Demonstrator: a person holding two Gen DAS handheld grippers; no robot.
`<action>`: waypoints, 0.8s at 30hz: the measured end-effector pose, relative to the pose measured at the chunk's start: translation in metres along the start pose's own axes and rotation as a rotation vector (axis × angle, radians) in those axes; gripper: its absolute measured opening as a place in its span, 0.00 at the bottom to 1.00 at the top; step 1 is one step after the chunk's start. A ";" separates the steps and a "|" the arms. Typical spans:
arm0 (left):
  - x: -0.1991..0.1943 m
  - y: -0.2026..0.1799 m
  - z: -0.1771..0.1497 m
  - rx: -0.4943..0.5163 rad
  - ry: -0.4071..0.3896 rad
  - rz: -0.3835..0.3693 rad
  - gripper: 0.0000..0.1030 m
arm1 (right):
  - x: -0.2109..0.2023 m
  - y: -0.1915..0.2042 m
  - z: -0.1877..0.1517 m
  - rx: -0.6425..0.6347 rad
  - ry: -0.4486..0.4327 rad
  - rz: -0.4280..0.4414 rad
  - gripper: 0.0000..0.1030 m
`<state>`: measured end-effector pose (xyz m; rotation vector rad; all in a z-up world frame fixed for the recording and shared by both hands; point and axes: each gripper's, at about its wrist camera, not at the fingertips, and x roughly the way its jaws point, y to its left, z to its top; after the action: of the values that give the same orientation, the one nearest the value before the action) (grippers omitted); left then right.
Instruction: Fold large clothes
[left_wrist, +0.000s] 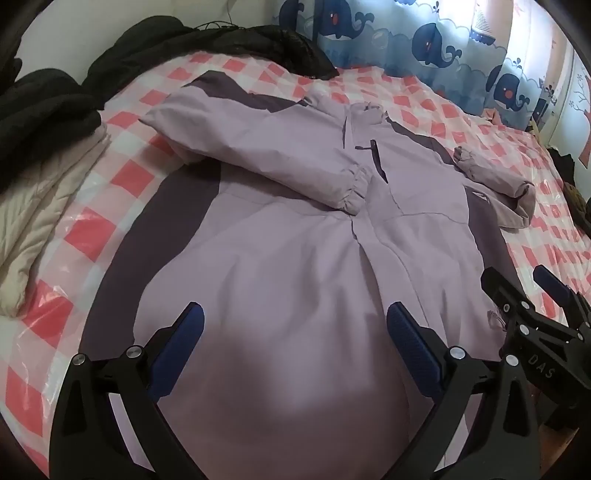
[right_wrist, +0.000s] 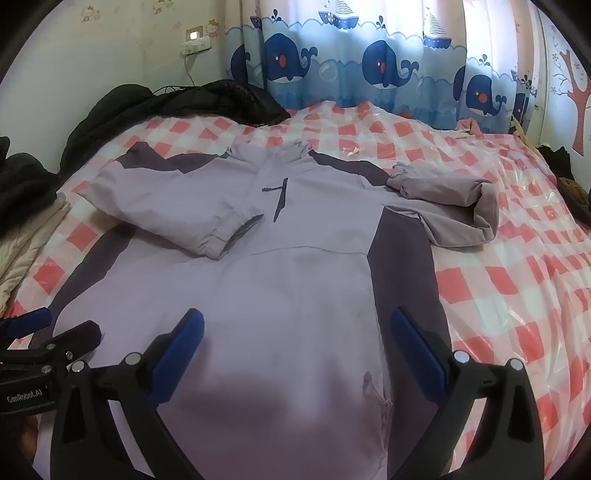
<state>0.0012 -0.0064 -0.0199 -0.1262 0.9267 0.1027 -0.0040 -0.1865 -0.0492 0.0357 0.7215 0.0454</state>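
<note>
Jacket (right_wrist: 273, 280), one large lilac piece with dark purple side panels, lies flat and front-up on the bed (right_wrist: 517, 280), which wears a pink-and-white checked cover under clear plastic. Its long axis runs straight away from both claws: the hem sits nearest them, the collar lies at the far end toward the whale-print curtain (right_wrist: 369, 66). Two sleeves show. The left sleeve (right_wrist: 173, 218) is folded across the chest, its cuff resting near the dark zip pull, while the right sleeve (right_wrist: 450, 206) is doubled back beside the body but lies partly off it on the checked cover. The left gripper (left_wrist: 295, 325) hangs over the lower middle of the jacket with its blue pads spread wide, grasping nothing; the right gripper (right_wrist: 295, 328) hangs over the lower right part with its pads spread just as wide, also empty. Both are about equally near the hem, side by side, so a lift of the hem toward the collar looks like the natural next fold, each claw taking its own side; the right one is closer to the loose right sleeve if that needs tucking first. Apart from the jacket, one dark heap of clothes (right_wrist: 177, 103) sits at the far left corner and one pale quilted item (left_wrist: 33, 221) lies along the left edge.
</note>
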 end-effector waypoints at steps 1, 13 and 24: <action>0.001 0.001 0.000 -0.003 0.004 -0.002 0.92 | 0.001 0.001 -0.001 0.002 -0.002 -0.002 0.94; 0.009 -0.001 0.001 -0.011 0.029 0.004 0.92 | -0.003 0.001 0.001 0.009 -0.004 -0.002 0.94; 0.010 0.001 0.003 -0.011 0.036 0.001 0.92 | -0.007 -0.009 -0.003 0.032 -0.042 0.016 0.94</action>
<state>0.0092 -0.0047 -0.0266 -0.1383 0.9621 0.1073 -0.0105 -0.1962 -0.0475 0.0733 0.6800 0.0482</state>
